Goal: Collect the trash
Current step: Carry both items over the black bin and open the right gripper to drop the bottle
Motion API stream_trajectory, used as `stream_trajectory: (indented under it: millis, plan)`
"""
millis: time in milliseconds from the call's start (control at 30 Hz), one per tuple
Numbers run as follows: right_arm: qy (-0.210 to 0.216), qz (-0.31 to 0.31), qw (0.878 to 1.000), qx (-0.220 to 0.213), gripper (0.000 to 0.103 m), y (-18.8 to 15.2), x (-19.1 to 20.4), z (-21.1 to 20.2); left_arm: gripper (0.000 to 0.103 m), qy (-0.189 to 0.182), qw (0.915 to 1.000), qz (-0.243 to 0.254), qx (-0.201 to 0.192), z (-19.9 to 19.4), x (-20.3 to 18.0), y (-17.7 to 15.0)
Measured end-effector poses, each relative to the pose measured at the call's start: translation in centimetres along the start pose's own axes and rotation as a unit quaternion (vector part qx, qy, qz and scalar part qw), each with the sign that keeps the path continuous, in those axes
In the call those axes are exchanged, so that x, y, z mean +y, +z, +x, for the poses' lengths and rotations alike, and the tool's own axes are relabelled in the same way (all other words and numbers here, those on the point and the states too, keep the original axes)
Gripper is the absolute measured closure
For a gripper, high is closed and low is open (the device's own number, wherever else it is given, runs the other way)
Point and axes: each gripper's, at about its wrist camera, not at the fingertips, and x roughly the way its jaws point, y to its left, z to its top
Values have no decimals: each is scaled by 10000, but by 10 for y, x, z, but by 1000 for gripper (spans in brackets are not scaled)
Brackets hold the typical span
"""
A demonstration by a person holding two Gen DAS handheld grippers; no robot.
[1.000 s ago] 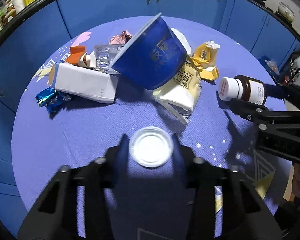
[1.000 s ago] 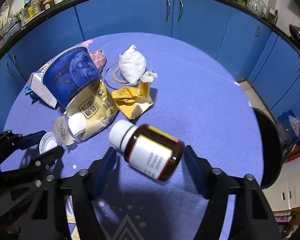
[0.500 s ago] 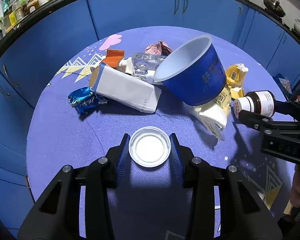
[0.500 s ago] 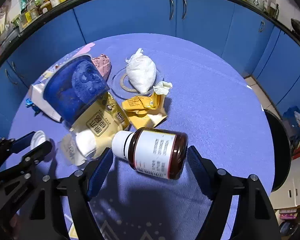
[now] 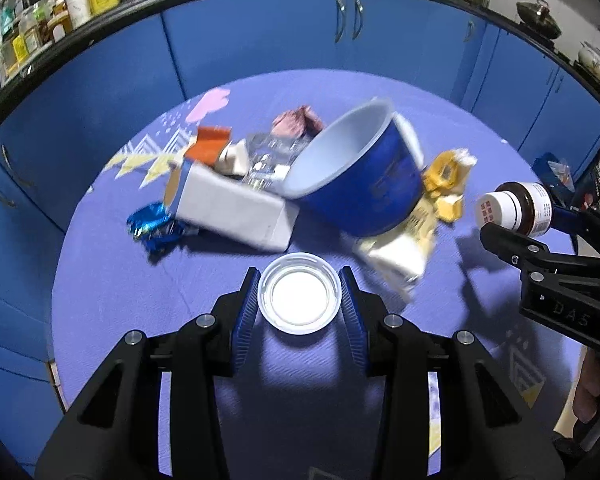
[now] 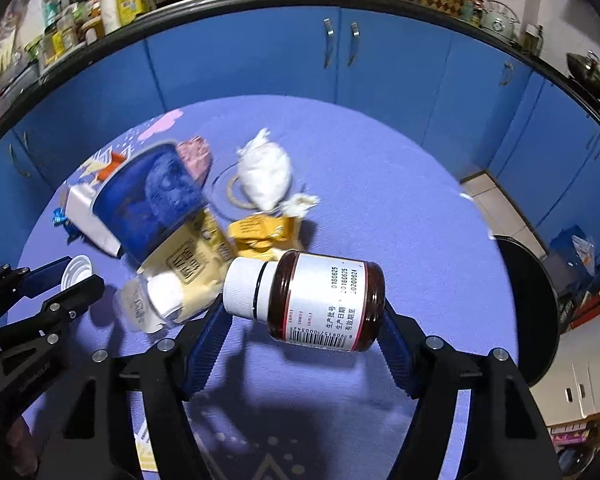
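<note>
While lifted, the brown bottle (image 6: 320, 300) lies crosswise between the right hand-held gripper (image 6: 304, 320)

On the table (image 5: 100, 300), the tilted cup (image 5: 356, 184) leans in the middle of the heap, the carton (image 5: 228, 208) to its left and a foil wrapper (image 5: 156, 226) further left. A pouch (image 5: 404, 248) lies under the cup's right side, near it. The lid (image 5: 299, 299) sits nearest, the bottle (image 5: 514, 210) far right.
</note>
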Motion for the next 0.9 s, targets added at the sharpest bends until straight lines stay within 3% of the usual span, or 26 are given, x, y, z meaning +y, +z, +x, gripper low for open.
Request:
stream_trajectory:
  millis: [333,533,900]
  plan:
    - [-339,578,9968,-430,35,5,-58,-36,62,-200,9965,659,-478,-34,-57,35]
    - [-719,1060,9908,-430,35,-4,-97,-44,62,-462,9898,1180,-648,-37,-100,55]
    - [-1394,1264,9815,-360,35,13,-139,-36,62,-922,9853,1301,-616,-16,-134,92]
